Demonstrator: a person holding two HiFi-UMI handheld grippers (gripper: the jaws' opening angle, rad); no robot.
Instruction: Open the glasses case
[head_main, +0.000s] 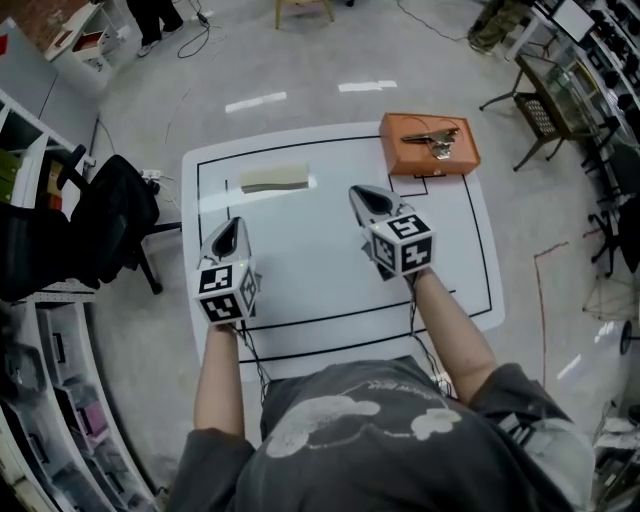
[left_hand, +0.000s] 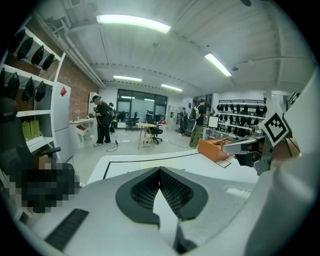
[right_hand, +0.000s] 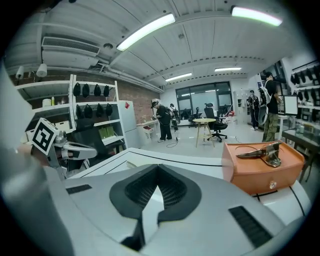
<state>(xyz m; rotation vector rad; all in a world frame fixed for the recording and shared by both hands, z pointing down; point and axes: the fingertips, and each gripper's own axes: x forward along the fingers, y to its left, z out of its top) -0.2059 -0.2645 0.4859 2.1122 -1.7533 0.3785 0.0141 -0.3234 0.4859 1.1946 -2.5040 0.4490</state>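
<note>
Holding both grippers above the white counter (head_main: 330, 270), fingers pressed together and empty.
The left gripper (head_main: 232, 222) has its fingers meeting at the tips with nothing between them, and the right gripper (head_main: 365, 192) is the same. The beige glasses case (head_main: 274, 178) lies flat at about 11 o'clock from the counter's middle, ahead of the left gripper at its 1 o'clock, and neither gripper touches it. An orange box (head_main: 410, 158) carrying a metal tool (head_main: 435, 140) sits at the counter's 1 o'clock corner.
</note>
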